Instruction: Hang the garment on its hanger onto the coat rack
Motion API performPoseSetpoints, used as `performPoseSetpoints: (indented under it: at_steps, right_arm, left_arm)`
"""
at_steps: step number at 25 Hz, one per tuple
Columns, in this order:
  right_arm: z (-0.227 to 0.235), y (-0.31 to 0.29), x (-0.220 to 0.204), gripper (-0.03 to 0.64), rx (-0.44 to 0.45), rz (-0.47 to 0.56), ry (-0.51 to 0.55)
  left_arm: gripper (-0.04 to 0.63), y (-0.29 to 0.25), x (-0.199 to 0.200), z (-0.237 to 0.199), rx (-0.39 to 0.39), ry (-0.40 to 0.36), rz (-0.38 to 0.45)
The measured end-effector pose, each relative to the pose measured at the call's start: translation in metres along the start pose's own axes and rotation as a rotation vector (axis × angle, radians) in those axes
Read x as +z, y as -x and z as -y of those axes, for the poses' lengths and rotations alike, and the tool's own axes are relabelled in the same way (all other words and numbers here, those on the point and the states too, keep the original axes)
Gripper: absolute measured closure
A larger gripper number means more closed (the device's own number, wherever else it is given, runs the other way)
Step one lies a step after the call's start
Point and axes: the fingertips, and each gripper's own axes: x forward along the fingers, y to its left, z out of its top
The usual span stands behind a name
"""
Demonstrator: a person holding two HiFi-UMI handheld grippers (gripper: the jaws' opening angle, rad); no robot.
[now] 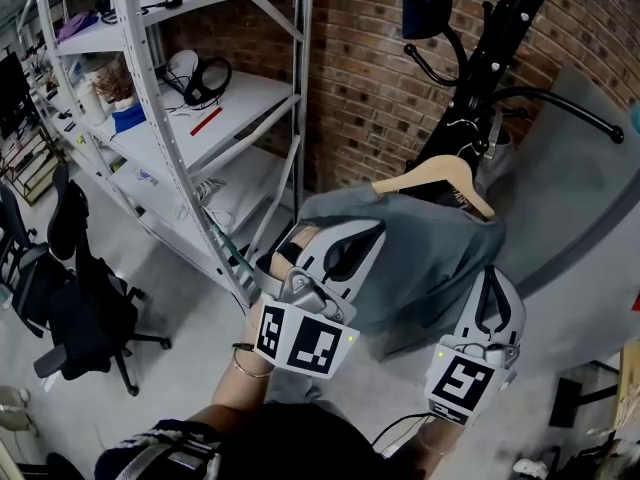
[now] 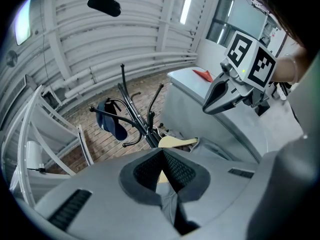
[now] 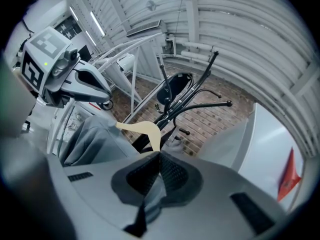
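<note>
L gripper (image 2: 162,155) and R gripper (image 3: 159,157) are both clenched on your shirt (image 1: 425,258) — wood hanger (image 1: 432,175), centre frame, by coat rack (image 1: 492,63) upper right. Prob. soft, light, slippy — grip nr hanger shoulders.

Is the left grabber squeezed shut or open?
Shut. In the left gripper view, the left gripper has its jaws meeting at their tips, with a fold of the grey garment pinched between them.

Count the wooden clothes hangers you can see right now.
1. The pale wooden hanger sits in the neck of the grey garment, by the black coat rack. None shows on the rack's arms, though the garment could hide another.
</note>
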Motion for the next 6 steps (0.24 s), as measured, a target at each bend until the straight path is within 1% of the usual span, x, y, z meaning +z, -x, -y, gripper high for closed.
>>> performPoseSetpoints:
  at_steps: [6]
  right_arm:
    - [-0.0050,-0.0086,0.0008,0.594,0.001,-0.002,-0.008]
  left_arm:
    - [0.592,-0.0048,-0.0108,0.0020,-0.042,-0.008,-0.012]
